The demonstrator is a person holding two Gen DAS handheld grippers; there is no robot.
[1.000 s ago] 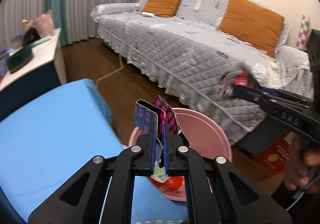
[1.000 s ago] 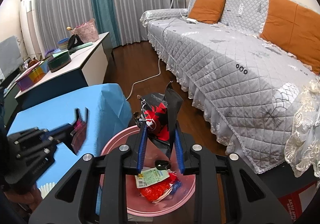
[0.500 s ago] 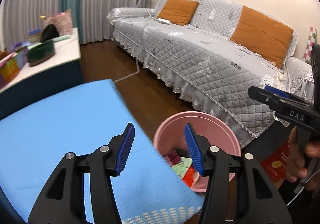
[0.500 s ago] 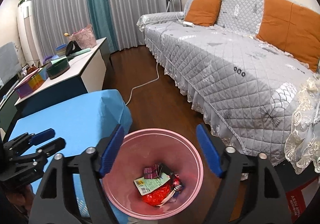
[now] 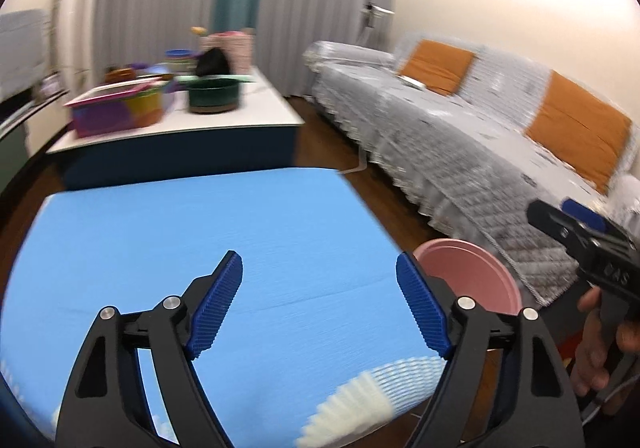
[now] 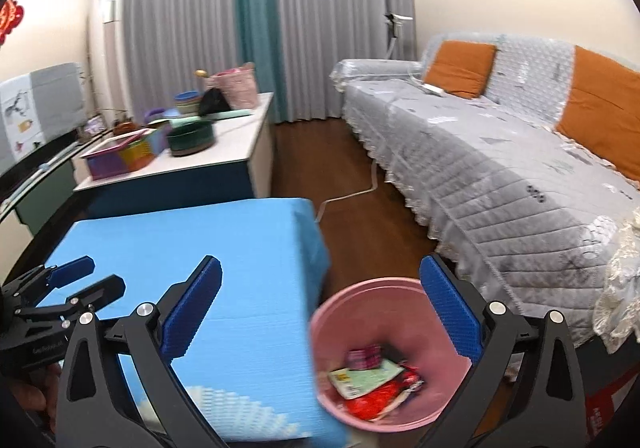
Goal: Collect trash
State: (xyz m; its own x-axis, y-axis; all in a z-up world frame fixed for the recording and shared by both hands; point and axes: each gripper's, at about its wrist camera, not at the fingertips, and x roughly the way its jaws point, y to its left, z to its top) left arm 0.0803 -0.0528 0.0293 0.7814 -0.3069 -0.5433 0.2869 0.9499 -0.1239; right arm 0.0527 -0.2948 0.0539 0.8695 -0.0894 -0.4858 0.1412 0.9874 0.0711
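Note:
A pink bin (image 6: 360,288) stands on the floor at the right edge of the blue table (image 6: 208,244). Several crumpled wrappers (image 6: 372,380), red, green and pink, lie inside it. My right gripper (image 6: 320,268) hangs above the bin's left rim and the table corner; its jaws are opening and nothing is between them. My left gripper (image 5: 318,276) is over the blue table (image 5: 200,228), jaws also opening and empty, with the bin (image 5: 472,276) to its right. Each view catches the other gripper at its edge: the right gripper (image 5: 560,212) and the left gripper (image 6: 100,274).
A long grey-covered sofa (image 6: 500,168) with orange cushions fills the right side. Behind the table stands a white-topped cabinet (image 6: 224,144) loaded with bowls and boxes. A white cable (image 6: 352,194) runs across the wooden floor. A hand (image 5: 600,348) holds the right gripper's handle.
Both grippers were shut on wrappers above the bin; they have opened, and the wrappers now lie in the bin. The left gripper has swung left over the blue table and the right has shifted left.

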